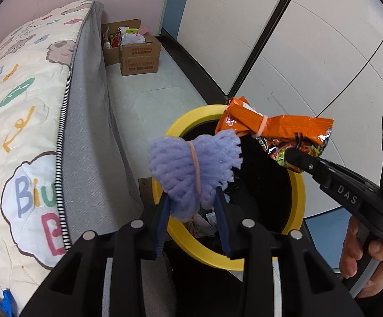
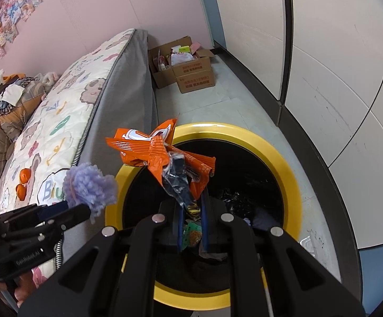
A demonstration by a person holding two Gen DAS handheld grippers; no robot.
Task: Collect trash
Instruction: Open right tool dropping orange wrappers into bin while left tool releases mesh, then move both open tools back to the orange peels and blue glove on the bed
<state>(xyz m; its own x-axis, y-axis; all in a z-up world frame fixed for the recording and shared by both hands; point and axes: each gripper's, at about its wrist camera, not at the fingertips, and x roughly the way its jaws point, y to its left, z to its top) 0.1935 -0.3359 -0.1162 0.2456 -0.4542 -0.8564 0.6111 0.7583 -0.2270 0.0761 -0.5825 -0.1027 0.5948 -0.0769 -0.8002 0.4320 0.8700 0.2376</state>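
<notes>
Two hand-held tools hung over a round trash bin (image 2: 286, 163) with a bright yellow rim and a black liner, which stood on a pale tiled floor (image 1: 149, 89) just beside a bed (image 1: 27, 105).

The left tool (image 1: 192, 198) was clamped on a bundle of purple foam netting (image 1: 191, 166), tied around its middle with a pink rubber band (image 1: 195, 163). Its blue-padded fingers (image 1: 163, 219) pressed the lower part of the bundle from both sides. In the left wrist view the netting sat above the bin's near-left rim.

The right tool (image 2: 191, 211) was closed tight on an orange snack wrapper (image 2: 149, 145), crumpled and also tied with a rubber band. Its shiny lower end was pinched between the fingers, while the orange upper part stuck out over the bin's far-left rim. A hand (image 1: 363, 259) gripped this tool's handle at the right edge of the left wrist view.

Inside the bin lay dark and mixed scraps, too jumbled to name.

The bed carried a quilted cover with cartoon bears and coloured letters; two small orange fruits (image 2: 22, 182) rested on it. Open cardboard boxes (image 2: 188, 66) full of small items stood on the floor at the far end, against a pink wall (image 2: 112, 13). White panelled doors (image 2: 336, 52) ran along the right side.
</notes>
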